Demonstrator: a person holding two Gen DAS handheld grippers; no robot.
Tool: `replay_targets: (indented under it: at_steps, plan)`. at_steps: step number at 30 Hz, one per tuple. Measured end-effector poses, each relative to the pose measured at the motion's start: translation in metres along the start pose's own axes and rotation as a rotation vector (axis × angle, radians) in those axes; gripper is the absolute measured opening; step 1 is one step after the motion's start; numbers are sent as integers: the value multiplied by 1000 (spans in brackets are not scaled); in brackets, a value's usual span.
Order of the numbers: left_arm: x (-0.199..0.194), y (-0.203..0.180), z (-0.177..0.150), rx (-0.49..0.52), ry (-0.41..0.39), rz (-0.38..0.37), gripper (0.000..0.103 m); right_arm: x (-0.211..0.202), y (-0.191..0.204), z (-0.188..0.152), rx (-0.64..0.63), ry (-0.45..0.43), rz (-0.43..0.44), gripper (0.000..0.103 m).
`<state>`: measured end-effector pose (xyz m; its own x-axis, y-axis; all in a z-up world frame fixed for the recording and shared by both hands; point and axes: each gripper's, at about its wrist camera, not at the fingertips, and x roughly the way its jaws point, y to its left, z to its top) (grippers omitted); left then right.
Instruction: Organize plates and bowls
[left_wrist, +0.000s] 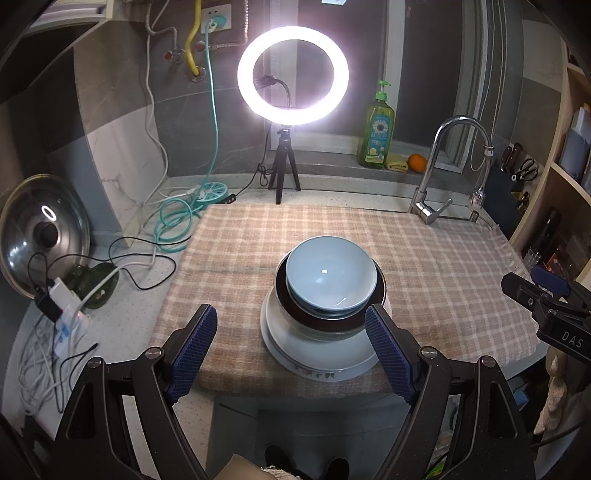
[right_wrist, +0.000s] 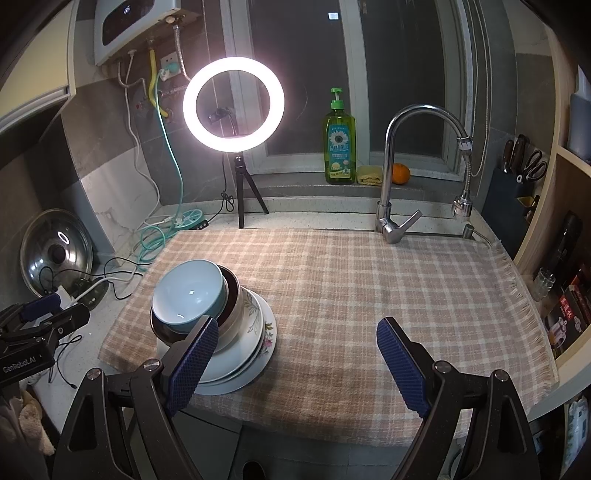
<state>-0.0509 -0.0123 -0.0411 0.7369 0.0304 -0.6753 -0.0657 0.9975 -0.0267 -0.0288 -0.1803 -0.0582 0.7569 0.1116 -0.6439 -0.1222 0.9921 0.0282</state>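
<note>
A plaid cloth (right_wrist: 369, 295) covers the counter from the near edge back to the faucet (right_wrist: 391, 177), the largest surface in view. On its near-left part stands 1 stack of dishes: white plates (left_wrist: 325, 360) with a floral rim at the bottom, a dark-rimmed bowl (left_wrist: 328, 326) nested on them, and a pale blue bowl (left_wrist: 330, 275) seated on top, tilted slightly (the right wrist view shows at least 2 plates, exact count not clear). Behind the cloth a lit ring light (left_wrist: 293, 75) stands on a small tripod, with a green soap bottle (right_wrist: 340, 147) and an orange (right_wrist: 400, 173) on the sill further right. A glass pot lid (left_wrist: 40, 232) leans against the wall at far left, beside loose cables. The left gripper (left_wrist: 291, 350) hangs just in front of the stack, jaws spread wide, holding nothing; the stack sits beyond the pads and is not pinched. The right gripper (right_wrist: 297, 363) hovers over bare cloth to the right of the stack, jaws equally wide and empty.
</note>
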Motion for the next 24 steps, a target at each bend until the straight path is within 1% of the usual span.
replay_targets:
  at_steps: [12, 24]
  plan:
    - [1, 0, 1, 0, -1, 1, 83, 6, -4, 0, 1, 11, -3, 85]
    - [6, 2, 3, -5, 15, 1, 83, 9, -5, -1, -1, 20, -2, 85]
